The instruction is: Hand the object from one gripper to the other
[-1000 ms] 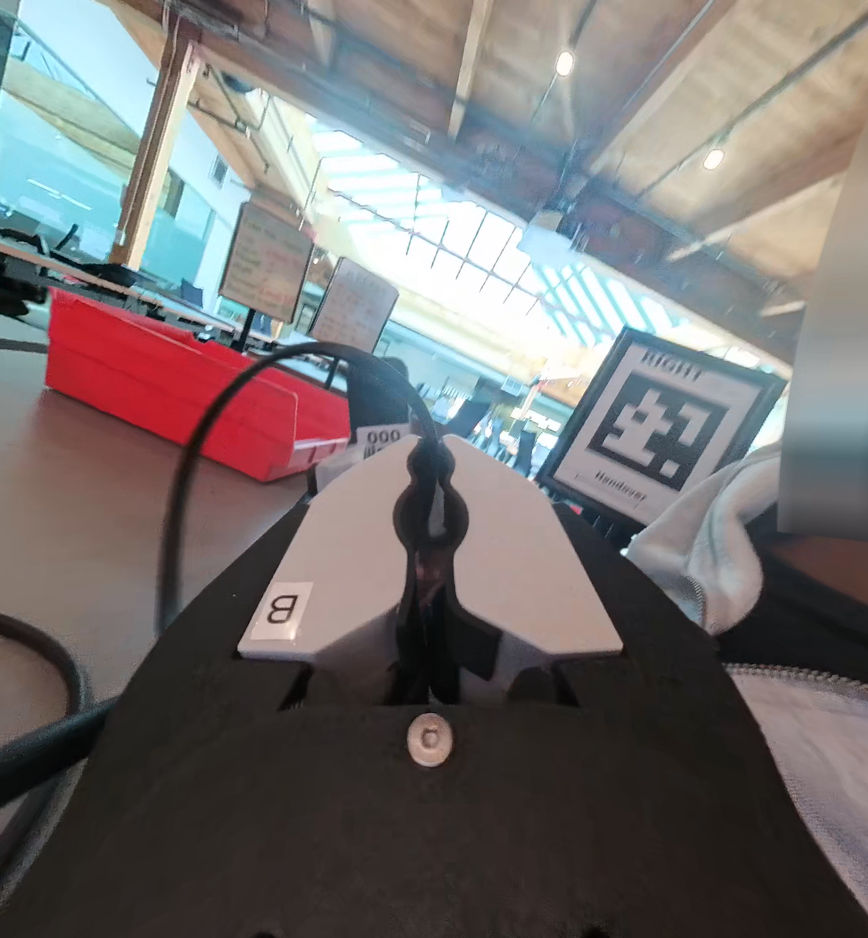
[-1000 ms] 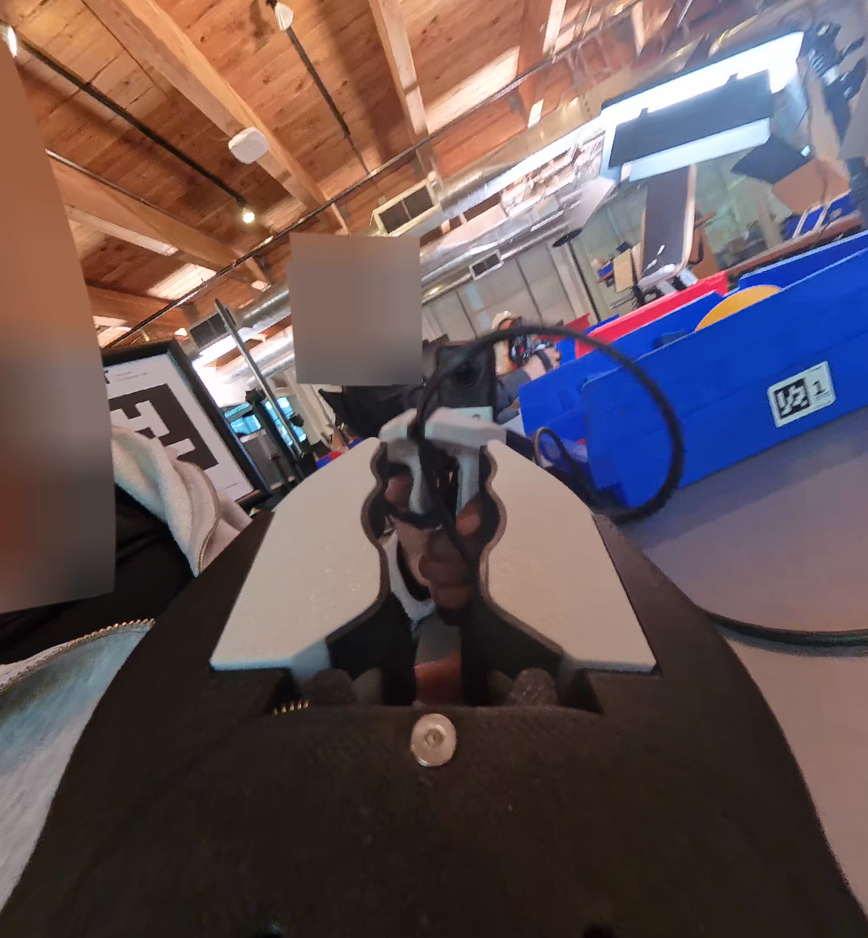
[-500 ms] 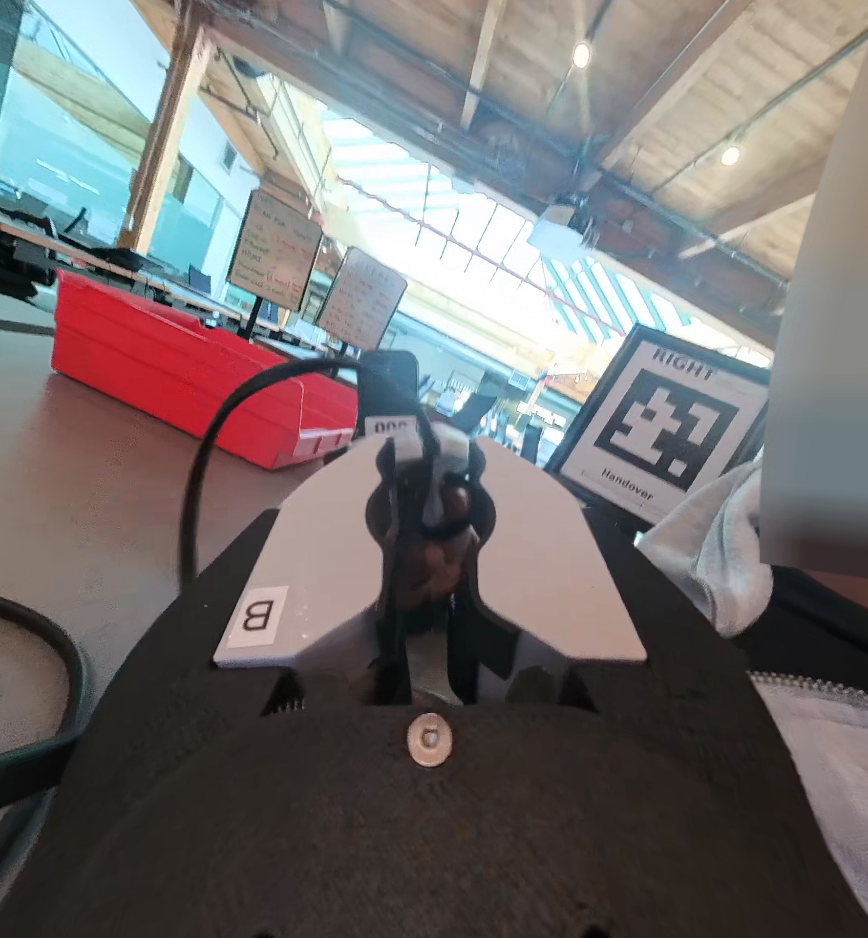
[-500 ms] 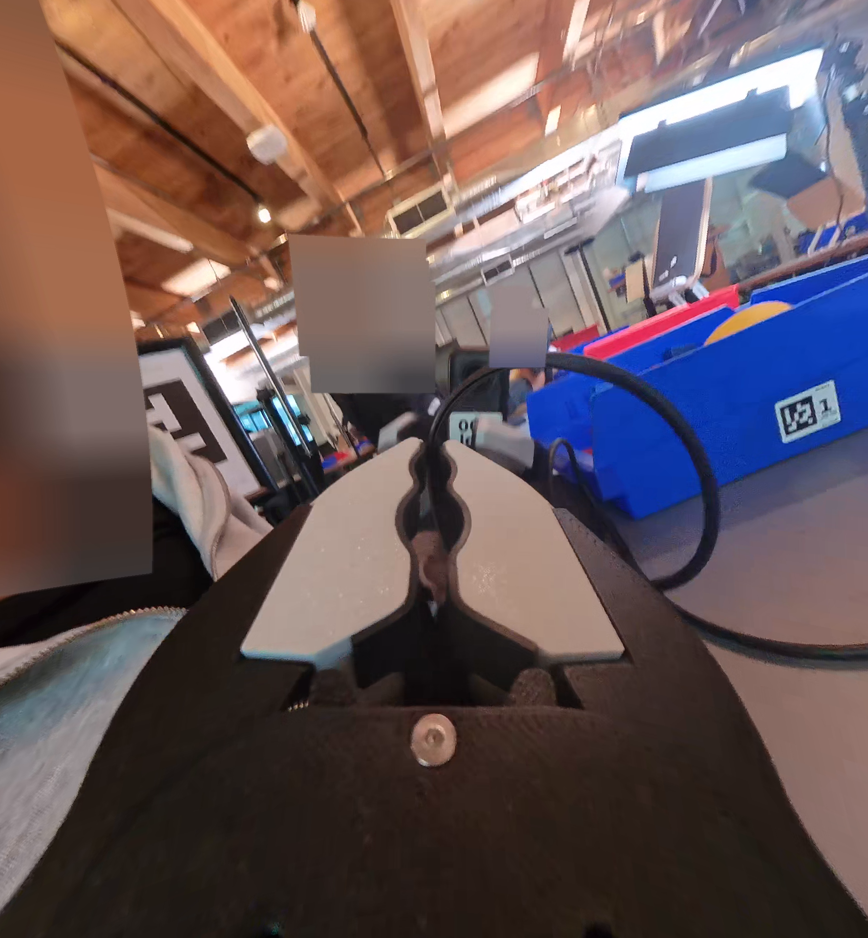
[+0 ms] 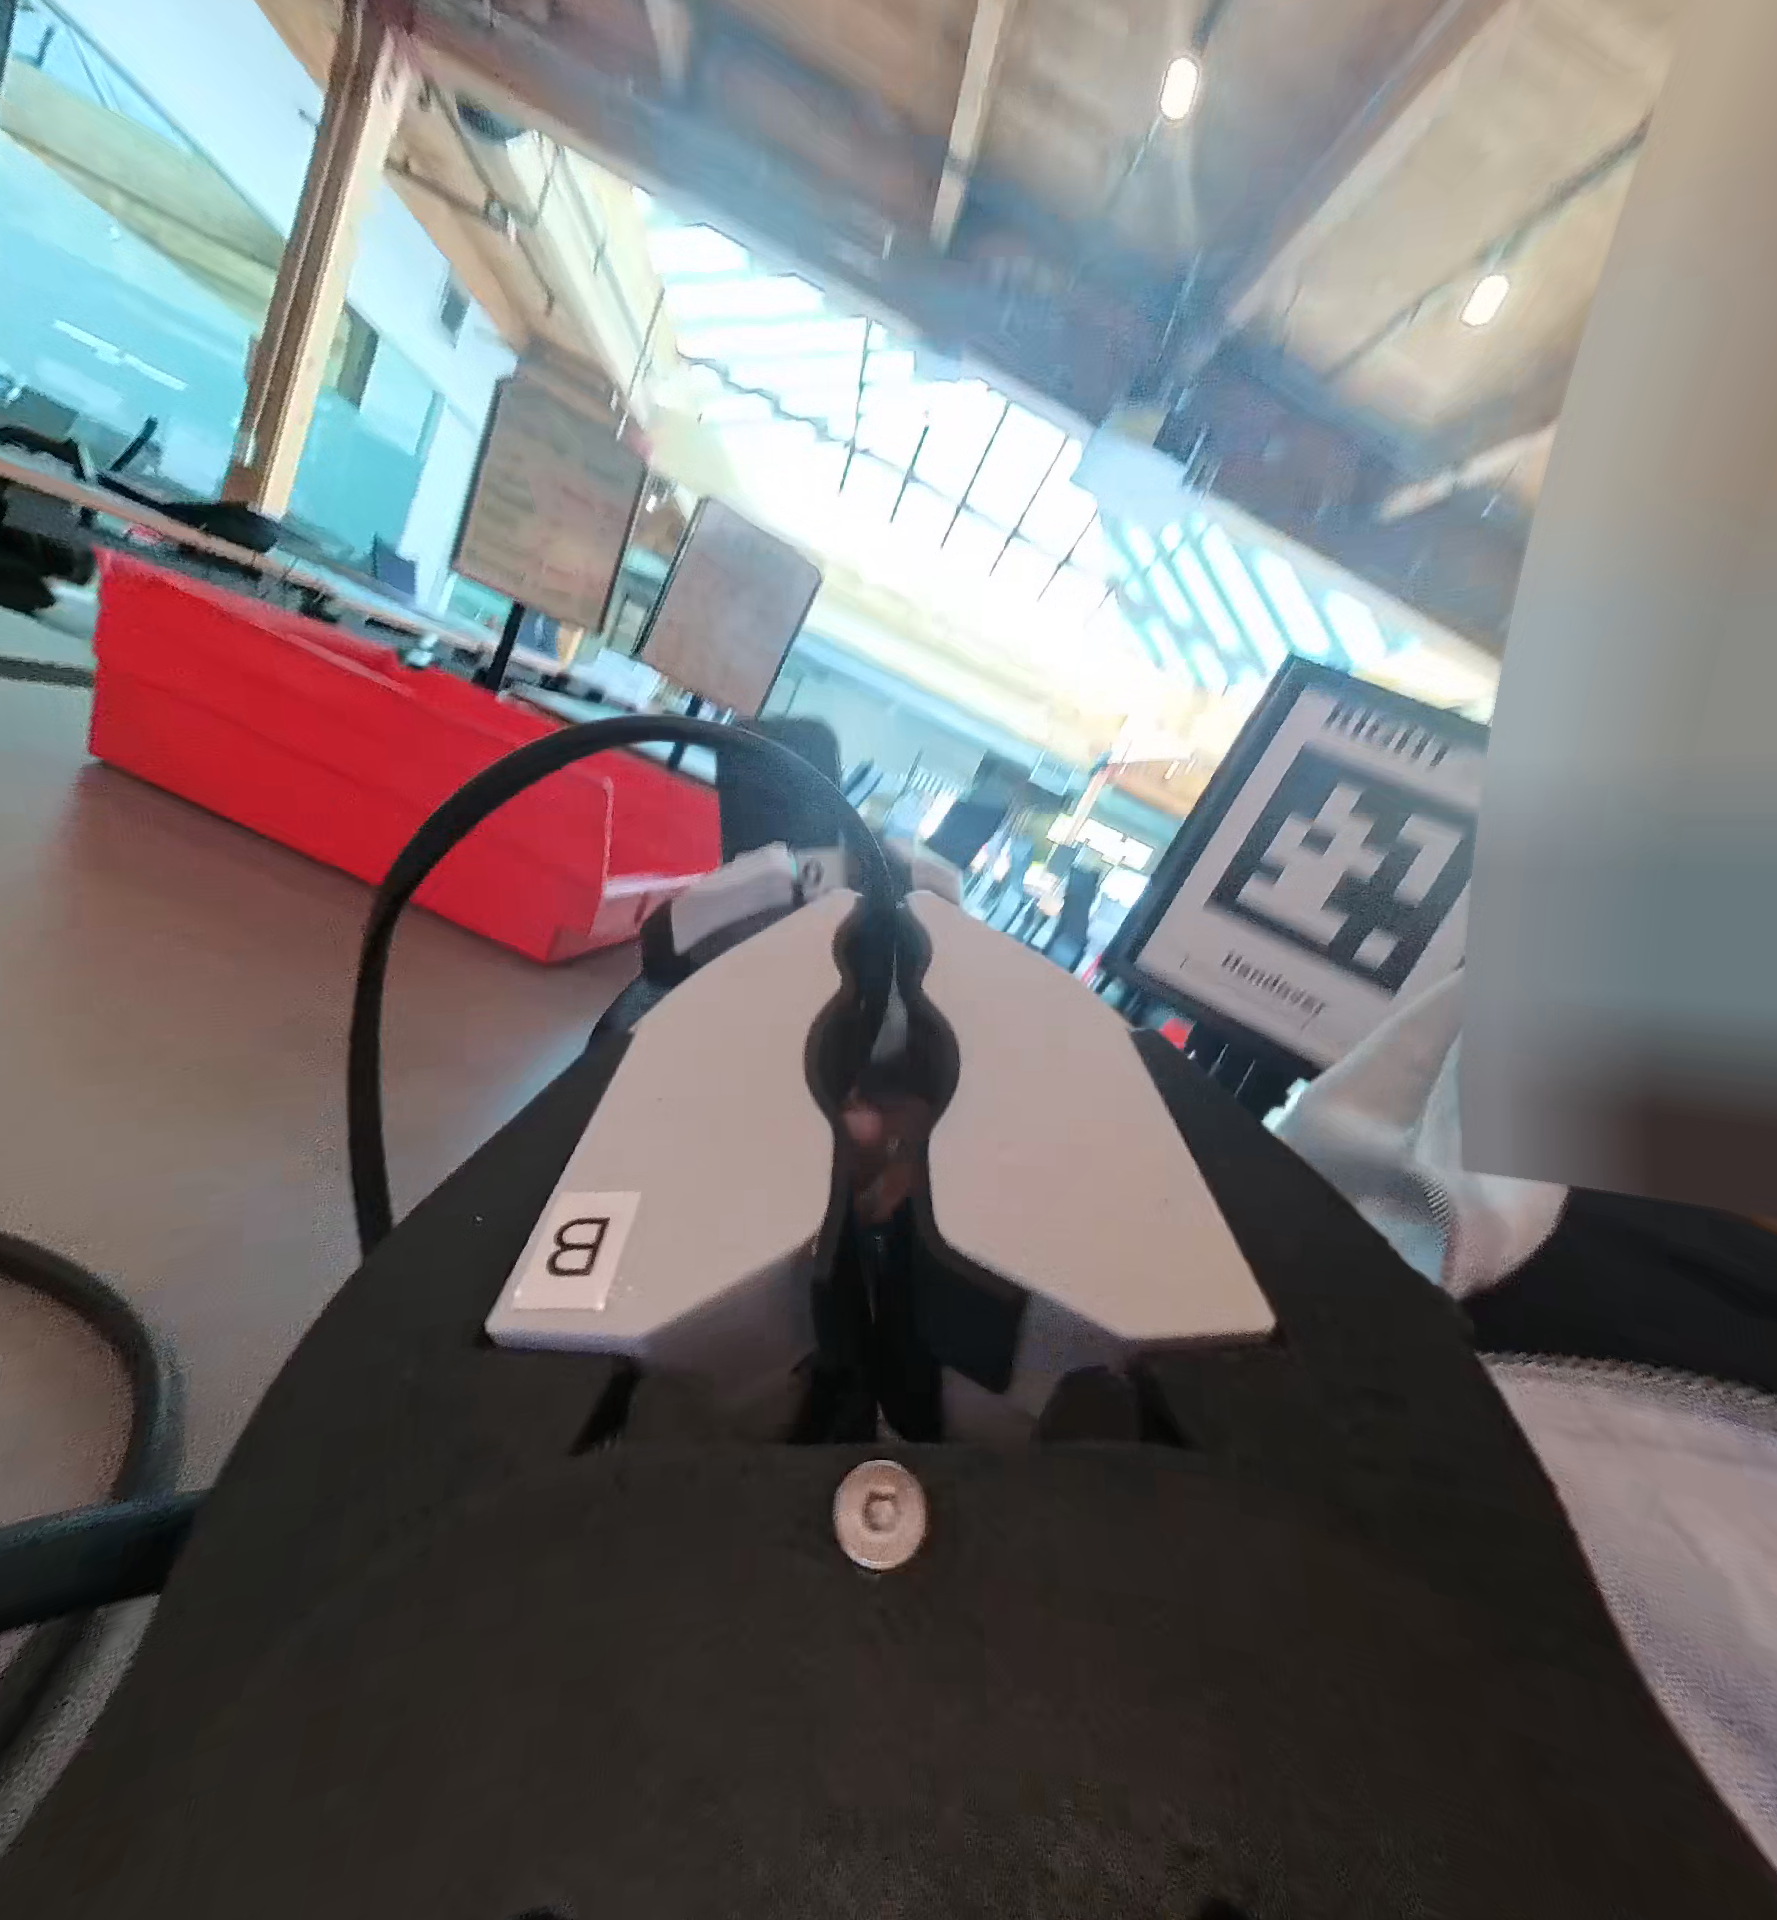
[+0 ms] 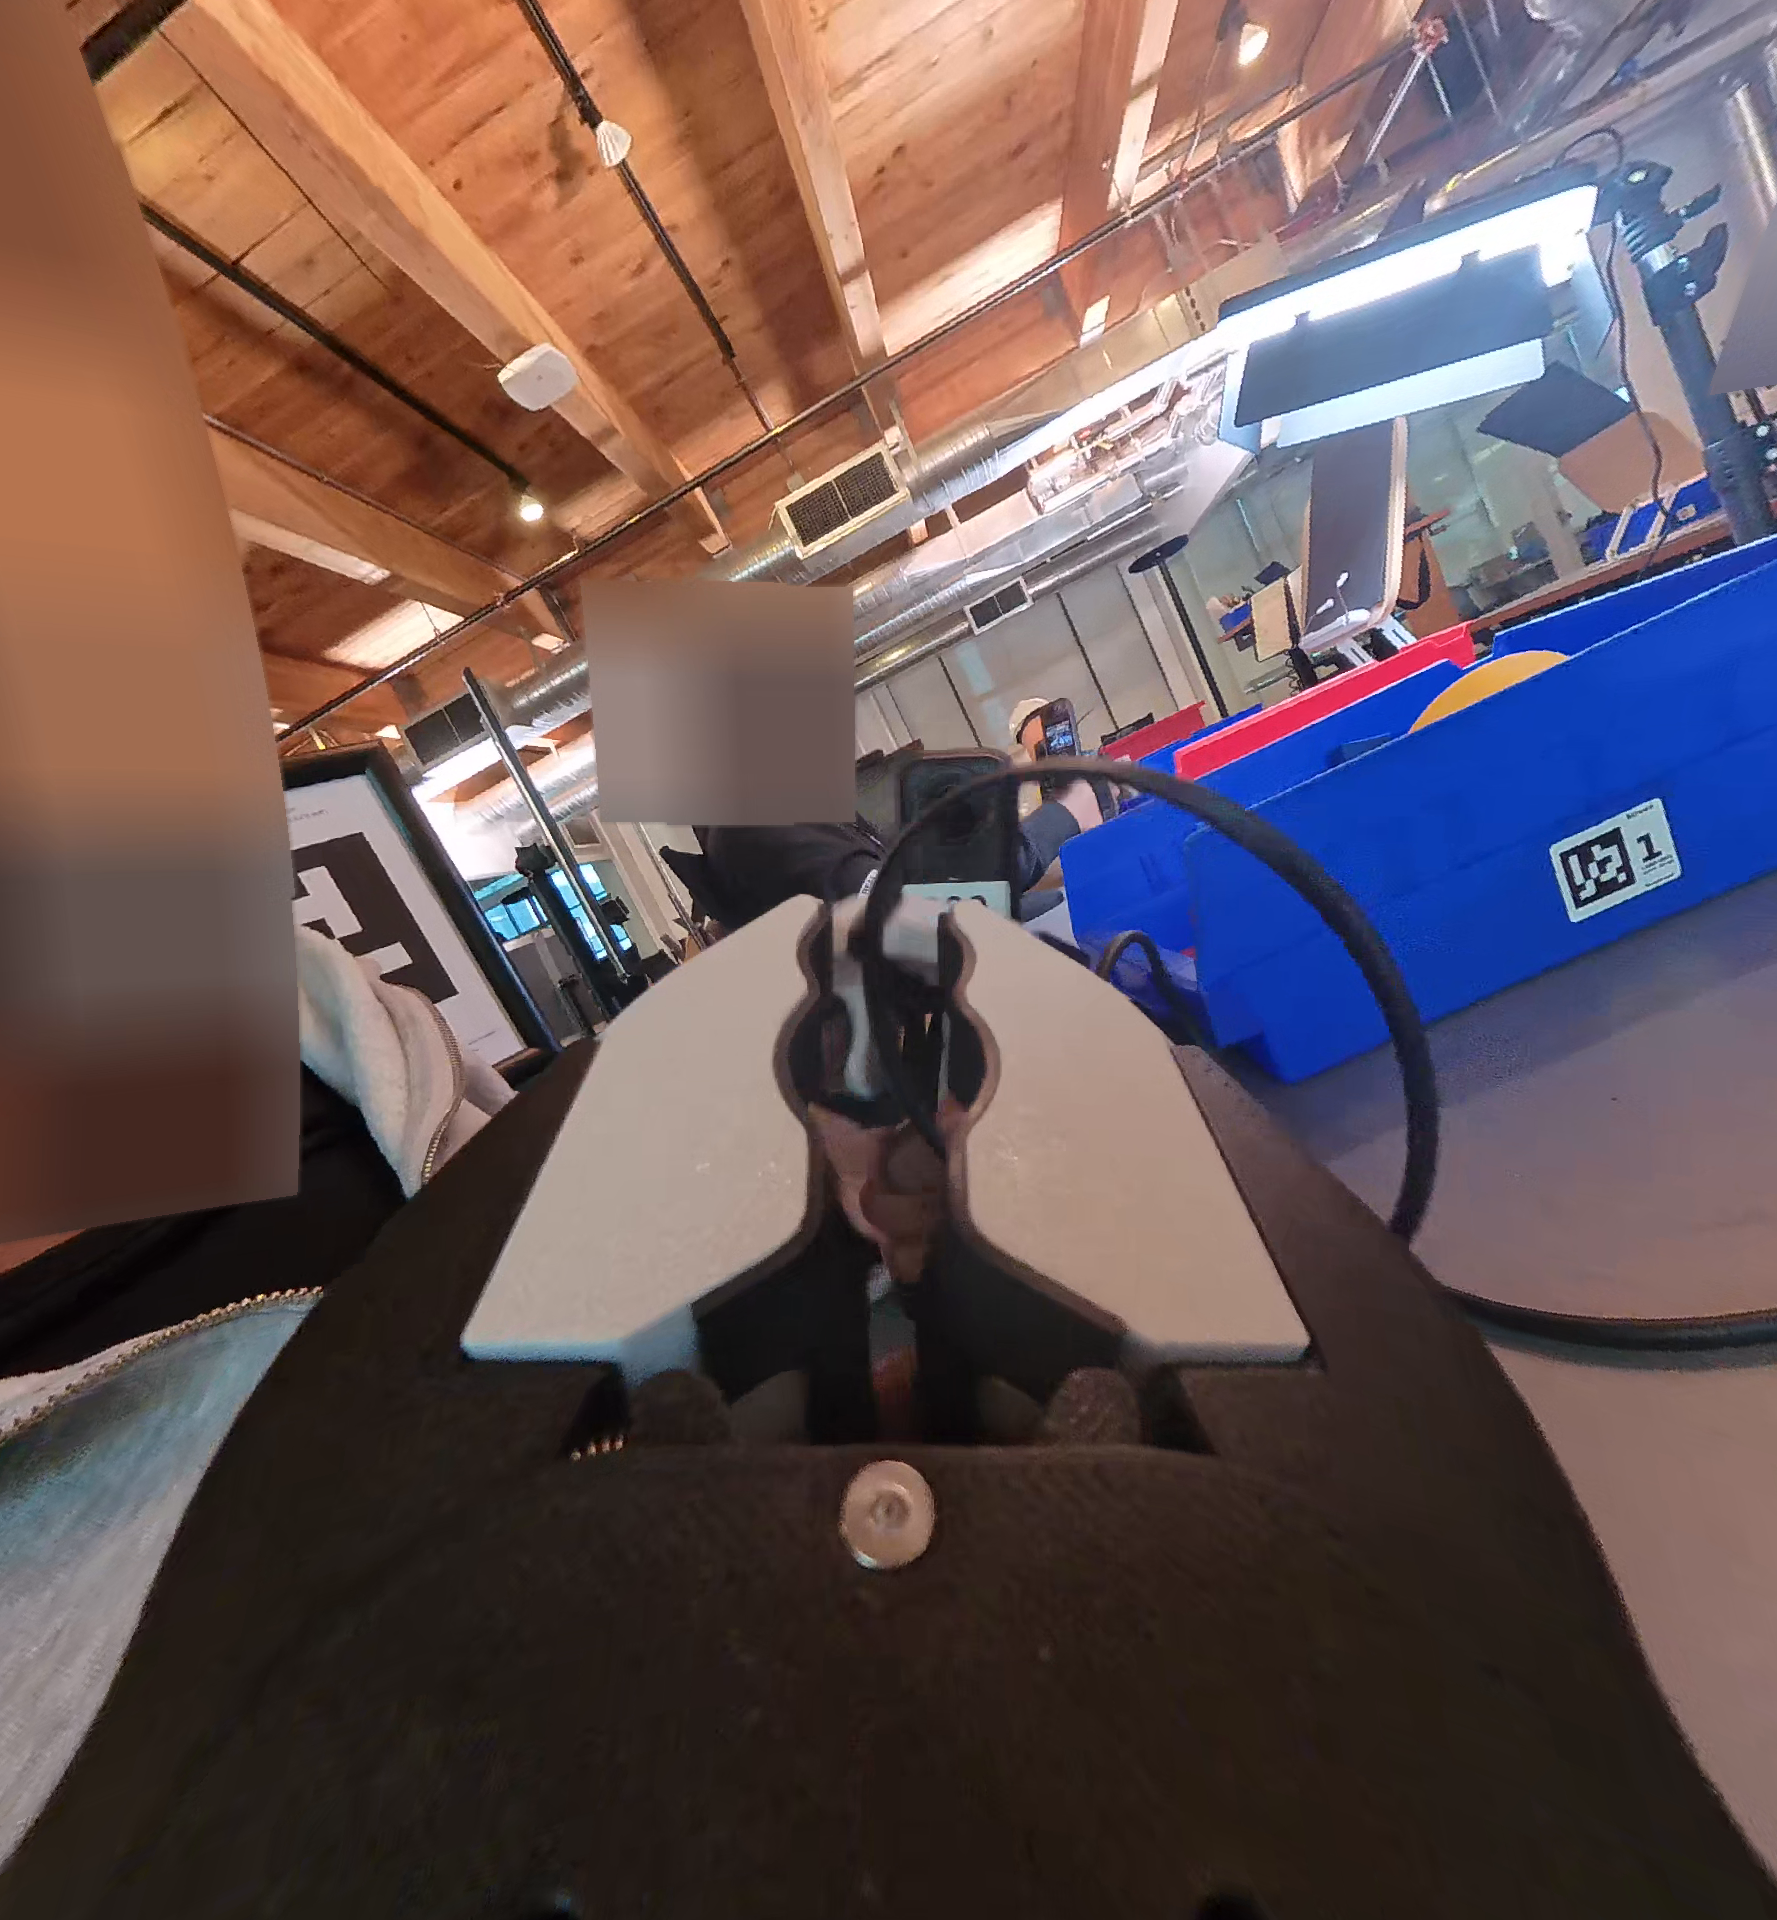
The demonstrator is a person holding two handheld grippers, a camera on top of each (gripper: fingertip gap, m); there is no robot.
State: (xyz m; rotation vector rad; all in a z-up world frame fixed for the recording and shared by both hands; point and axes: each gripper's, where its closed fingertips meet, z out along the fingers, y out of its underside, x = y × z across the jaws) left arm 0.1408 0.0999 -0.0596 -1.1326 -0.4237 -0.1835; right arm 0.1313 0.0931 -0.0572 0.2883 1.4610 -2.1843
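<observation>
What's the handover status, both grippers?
Left gripper shut on thin black object. Right gripper fingers parted around left's tip, no grip seen. Nothing else between them.

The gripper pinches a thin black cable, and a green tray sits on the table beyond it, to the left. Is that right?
Not quite. The left wrist view shows a red tray, not a green one. The rest holds: the left gripper pinches the thin black cable, and the red tray sits on the table beyond it, to the left.
</observation>
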